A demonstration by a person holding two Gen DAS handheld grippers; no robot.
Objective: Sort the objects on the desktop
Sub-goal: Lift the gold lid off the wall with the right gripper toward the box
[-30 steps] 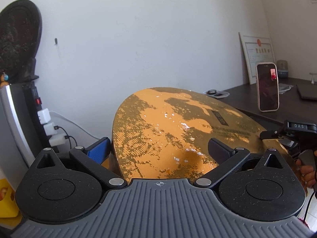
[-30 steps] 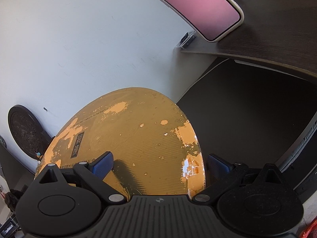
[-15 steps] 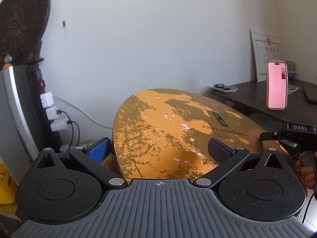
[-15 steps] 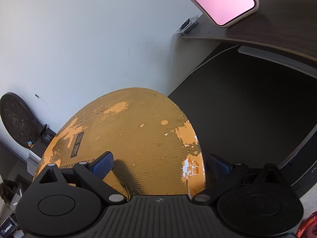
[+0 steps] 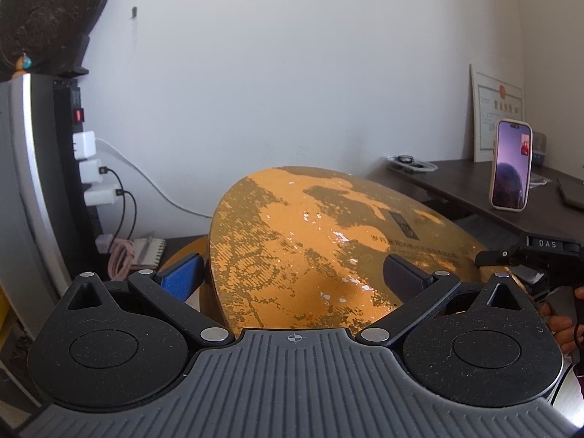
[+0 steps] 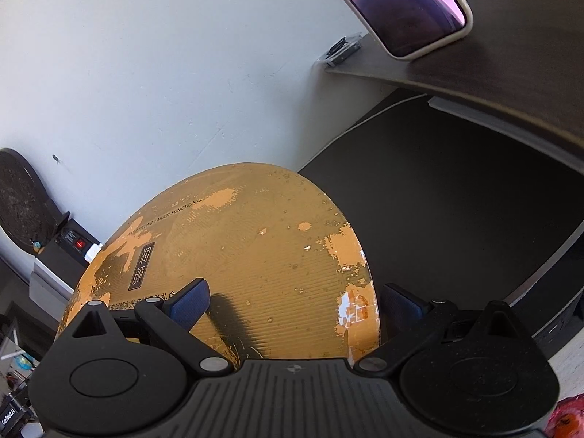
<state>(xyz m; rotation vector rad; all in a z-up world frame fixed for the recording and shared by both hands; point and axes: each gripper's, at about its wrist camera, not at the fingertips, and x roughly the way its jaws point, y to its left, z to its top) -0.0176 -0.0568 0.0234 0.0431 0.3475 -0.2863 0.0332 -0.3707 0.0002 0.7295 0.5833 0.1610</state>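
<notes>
1. While you hold both tongs up, each one grips the same big orange box (image 5: 328, 252), one on each side of it.
2. Your left gripper (image 5: 292, 273) has its fingers spread wide, with one blue pad (image 5: 180, 277) on the left edge of the box and a dark pad on the top face to the right. So it is closed on the box.
3. Your right gripper (image 6: 292, 301) is also spread wide and closed on the box (image 6: 248, 255), one pad on the top and one by the right edge.
4. The box is flat and looks rounded in these bent pictures. Its orange skin is worn and scratched, with dull brown patches and small white chips. It has a dark label with writing and a line of small print.
5. The box is up in the air, near you, in front of the white wall (image 5: 292, 73) and left of the dark desk (image 5: 474, 186).
6. A phone (image 5: 510, 165) stands far right on the desk, screen lit. A framed paper (image 5: 492, 109) leans behind it.
7. White plugs (image 5: 89, 171) sit in a black power strip on the far left.
8. The near end of the box is hidden under the tongs. The small print is too tiny to read.
9. At the far right edge you can see only part of a hand (image 5: 562, 325).
</notes>
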